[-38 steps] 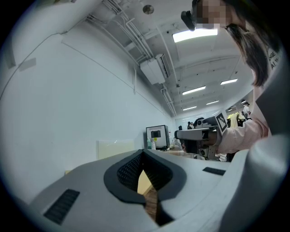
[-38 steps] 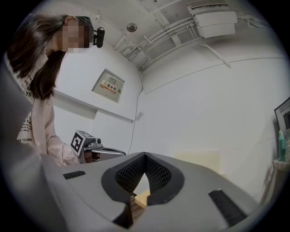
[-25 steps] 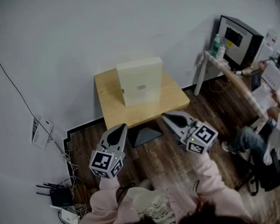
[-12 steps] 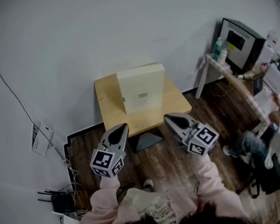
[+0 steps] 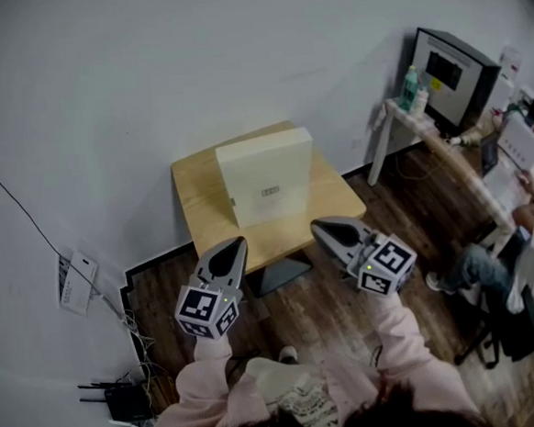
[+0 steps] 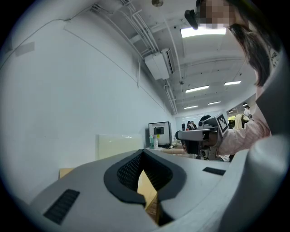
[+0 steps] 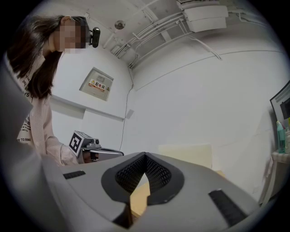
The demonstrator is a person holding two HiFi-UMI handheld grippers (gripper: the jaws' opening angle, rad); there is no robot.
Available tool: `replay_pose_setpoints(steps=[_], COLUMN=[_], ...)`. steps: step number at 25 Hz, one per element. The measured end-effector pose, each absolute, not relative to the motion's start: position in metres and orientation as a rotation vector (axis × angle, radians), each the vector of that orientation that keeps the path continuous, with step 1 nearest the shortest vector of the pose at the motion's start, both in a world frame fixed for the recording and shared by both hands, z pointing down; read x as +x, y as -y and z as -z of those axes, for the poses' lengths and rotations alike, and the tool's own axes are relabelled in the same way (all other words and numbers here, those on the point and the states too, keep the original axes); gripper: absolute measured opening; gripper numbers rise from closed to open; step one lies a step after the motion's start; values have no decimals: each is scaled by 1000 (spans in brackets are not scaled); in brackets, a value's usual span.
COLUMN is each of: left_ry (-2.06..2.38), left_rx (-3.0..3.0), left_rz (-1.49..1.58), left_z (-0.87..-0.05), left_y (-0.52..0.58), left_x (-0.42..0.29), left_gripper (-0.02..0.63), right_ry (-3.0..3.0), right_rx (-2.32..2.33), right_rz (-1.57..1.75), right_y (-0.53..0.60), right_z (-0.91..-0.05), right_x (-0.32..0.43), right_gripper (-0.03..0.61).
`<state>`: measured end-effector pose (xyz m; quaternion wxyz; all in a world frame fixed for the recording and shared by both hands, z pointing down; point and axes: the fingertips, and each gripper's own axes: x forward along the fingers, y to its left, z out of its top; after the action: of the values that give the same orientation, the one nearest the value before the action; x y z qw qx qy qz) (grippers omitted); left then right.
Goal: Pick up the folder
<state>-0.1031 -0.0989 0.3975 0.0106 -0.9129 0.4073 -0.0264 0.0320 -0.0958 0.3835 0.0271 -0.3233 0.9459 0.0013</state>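
Okay, so your folder (image 5: 267, 188) is standing upright toward the back of the little wooden table (image 5: 196, 190), close to the wall, and both tools sit short of the table's near edge. Your left gripper (image 5: 234, 246) and right gripper (image 5: 318, 225) are both clenched tight with nothing between the jaws, so I'd say you're on the approach, not the grab. My advice: spread at least one pair of jaws before you get close, because a closed nose will probably just shove the folder into the wall or tip it. It looks thick and boxy, so go for a side edge or the top, squeeze it square, and steady the opposite side with the other gripper as you lift.
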Motion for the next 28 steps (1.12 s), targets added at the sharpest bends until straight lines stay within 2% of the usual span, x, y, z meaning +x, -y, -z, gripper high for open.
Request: replay_pose_setpoints(steps=[11,28], left_ry=[-1268,-1314], left_rx=[-2859,-2878], left_rz=[58,101], left_z=[-408,-428], left_y=[137,190], left_x=[-120,-109], left_gripper=[-6,-6], right_ry=[-2921,-2927], right_rx=[-1040,-1062], right_rz=[-20,36], right_y=[132,195], right_z=[-392,-412], right_x=[17,38], right_gripper=[-2,-2])
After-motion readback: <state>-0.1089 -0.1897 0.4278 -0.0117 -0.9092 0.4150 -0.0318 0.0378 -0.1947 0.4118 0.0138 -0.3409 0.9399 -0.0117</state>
